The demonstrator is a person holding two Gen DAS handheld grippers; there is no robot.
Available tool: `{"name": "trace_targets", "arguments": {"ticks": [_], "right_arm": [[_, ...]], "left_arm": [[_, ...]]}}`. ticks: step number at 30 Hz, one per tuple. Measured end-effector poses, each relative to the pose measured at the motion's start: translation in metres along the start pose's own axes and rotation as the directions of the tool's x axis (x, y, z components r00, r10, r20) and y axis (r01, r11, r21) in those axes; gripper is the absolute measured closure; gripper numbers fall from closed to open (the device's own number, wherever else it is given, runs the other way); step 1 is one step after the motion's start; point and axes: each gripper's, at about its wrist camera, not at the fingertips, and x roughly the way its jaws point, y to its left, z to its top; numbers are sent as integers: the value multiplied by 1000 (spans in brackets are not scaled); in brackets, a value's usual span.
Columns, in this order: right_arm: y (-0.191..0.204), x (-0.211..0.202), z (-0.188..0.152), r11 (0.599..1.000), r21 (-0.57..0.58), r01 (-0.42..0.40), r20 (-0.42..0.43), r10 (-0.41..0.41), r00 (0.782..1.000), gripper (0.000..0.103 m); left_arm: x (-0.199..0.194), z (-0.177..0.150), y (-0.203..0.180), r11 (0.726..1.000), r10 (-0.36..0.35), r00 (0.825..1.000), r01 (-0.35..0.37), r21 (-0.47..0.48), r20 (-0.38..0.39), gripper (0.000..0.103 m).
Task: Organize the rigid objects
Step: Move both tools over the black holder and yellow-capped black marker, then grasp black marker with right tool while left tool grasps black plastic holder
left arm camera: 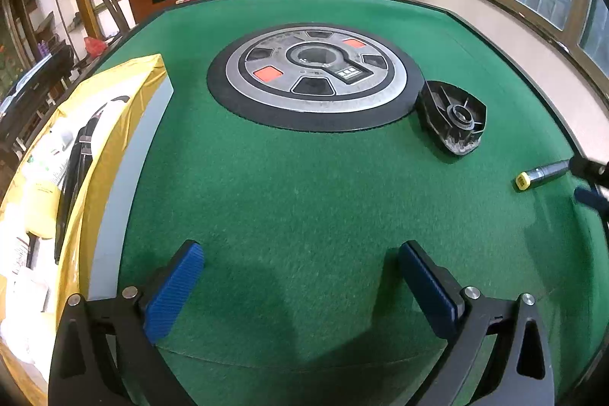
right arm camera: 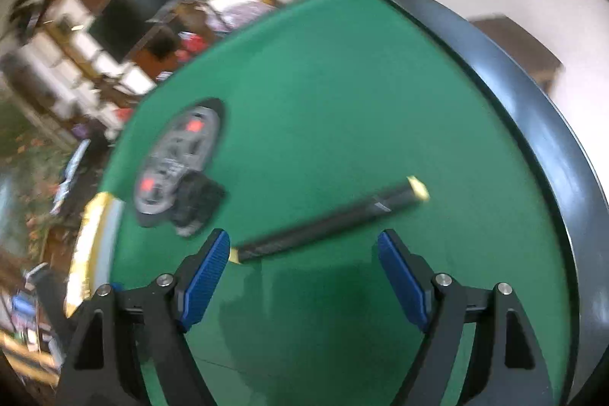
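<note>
Item: slim dark cylindrical rod with yellow end caps [right arm camera: 327, 219], lying flat on the green felt tabletop [right arm camera: 342, 94], just ahead of the right gripper [right arm camera: 304, 273], whose blue-padded jaws stand spread and hold nothing. Long axis: diagonal in the right wrist view, near end beside the left pad, far end toward the table's dark rim [right arm camera: 533, 124]. Judged rigid, light, smooth-sided, so likely to roll; best taken at mid-length, pads across the axis. Second item: black moulded plastic part with a round central hub [left arm camera: 453, 118], resting against the round grey and black centre panel [left arm camera: 316, 71]. Left gripper [left arm camera: 300, 286]: jaws apart, empty, over bare felt. Yellow open box [left arm camera: 114, 139] at the left edge, the probable destination.
</note>
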Motion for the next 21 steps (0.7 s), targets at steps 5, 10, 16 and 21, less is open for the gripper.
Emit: {"name": "trace_targets", "arguments": {"ticks": [5,10,16,21], "right_arm": [[15,22,10,1000,14,10,-7,-10,1000,22],[48,47,21,990,-91,104,21,-102,995,22],[82,64,12,916,-276,291,108,-271,956,47],[69,51,4,927,-275,255,126,-228,965,67]], "left_arm": [[0,1,0,1000,5,1000,-5,-8,6,0],[1,1,0,1000,7,1000,-7,-9,6,0],[-1,8,-5,998,-62,998,62,25,-9,1],[-6,43,-20,992,-123,992,122,31,23,1]]}}
